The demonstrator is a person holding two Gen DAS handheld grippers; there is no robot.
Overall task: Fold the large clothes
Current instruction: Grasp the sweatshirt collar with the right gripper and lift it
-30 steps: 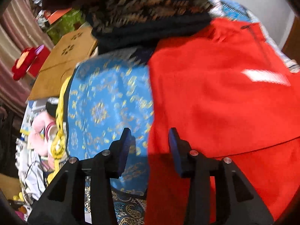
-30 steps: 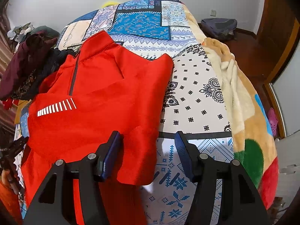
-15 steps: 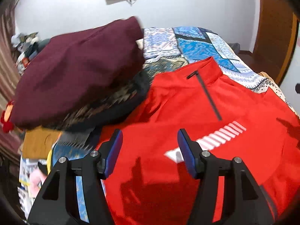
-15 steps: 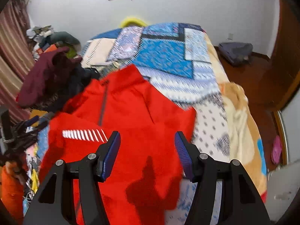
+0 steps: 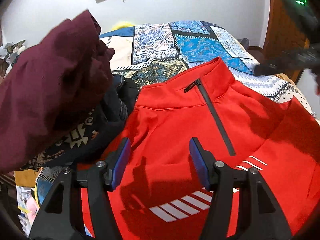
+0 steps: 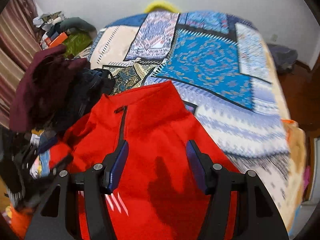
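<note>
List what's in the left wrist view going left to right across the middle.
Maroon garment → dark patterned clothes → red zip-neck top → patterned bedspread.

Clothes pile [image 5: 50,92] hogs the bed's [image 5: 200,46] left edge, touching the red top [image 5: 180,120]; far end and right side are open quilt

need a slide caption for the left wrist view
Open left gripper hovers over a red zip-neck top spread on a patterned bedspread, beside a heap of dark clothes.
</note>
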